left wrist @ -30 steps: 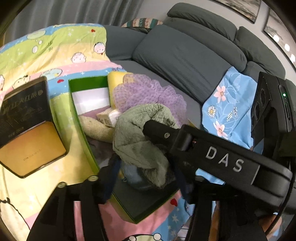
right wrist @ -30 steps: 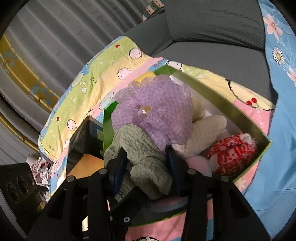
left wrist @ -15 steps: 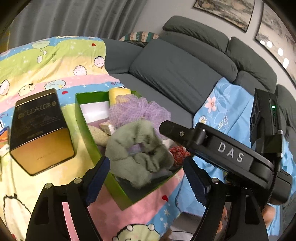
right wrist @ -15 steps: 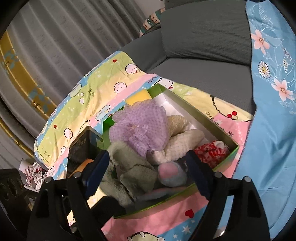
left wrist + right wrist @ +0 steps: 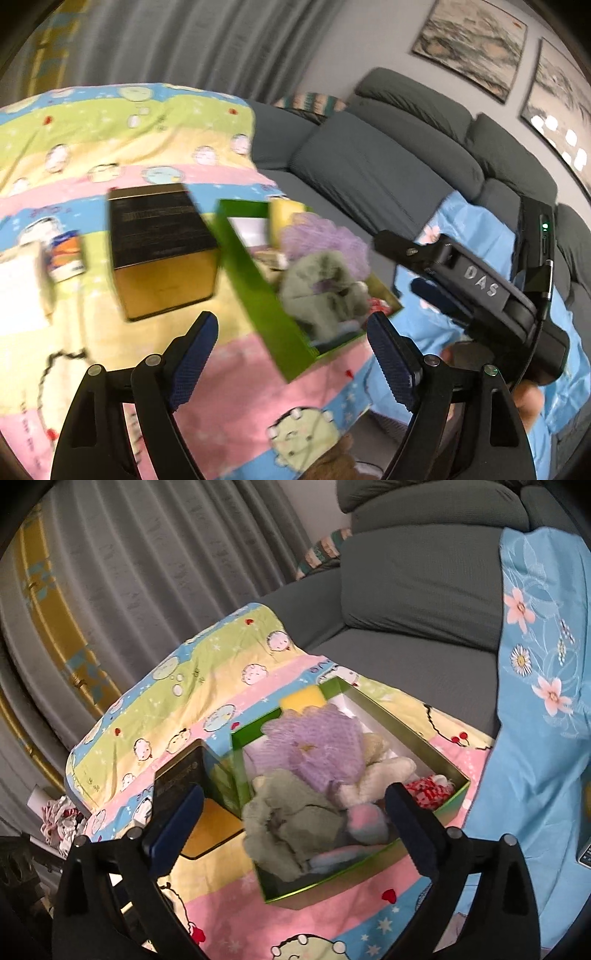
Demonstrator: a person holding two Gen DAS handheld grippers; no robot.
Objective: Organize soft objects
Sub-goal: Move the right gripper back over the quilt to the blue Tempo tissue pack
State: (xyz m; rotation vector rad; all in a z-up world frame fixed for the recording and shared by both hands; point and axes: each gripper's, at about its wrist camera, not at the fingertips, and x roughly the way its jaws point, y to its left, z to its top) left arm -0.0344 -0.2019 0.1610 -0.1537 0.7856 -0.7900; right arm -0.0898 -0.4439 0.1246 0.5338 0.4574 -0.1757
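A green box (image 5: 424, 746) sits on the cartoon blanket, full of soft things. A grey-green towel (image 5: 284, 812) lies at its near end. Behind it are a purple mesh pouf (image 5: 317, 746), a cream plush (image 5: 384, 771), a pink-and-blue soft piece (image 5: 365, 819) and a red-and-white item (image 5: 428, 790). My right gripper (image 5: 295, 792) hangs in front of the box, its jaws opening with nothing held. The left wrist view shows the box (image 5: 258, 295), towel (image 5: 321, 291) and pouf (image 5: 325, 236) blurred. My left gripper (image 5: 291, 321) is open and empty, short of the box. The right gripper (image 5: 402, 266) hovers beside the box.
A black-and-gold box (image 5: 162, 243) lies left of the green box on the striped cartoon blanket (image 5: 110, 147). An orange-and-blue packet (image 5: 66, 251) lies further left. The grey sofa (image 5: 369, 166) runs behind, with a blue floral cloth (image 5: 535, 701) draped to the right. Grey curtains hang at the back.
Both grippers were shut on the grey-green towel over the box. They have opened, let it drop into the box, and drawn back and upward.
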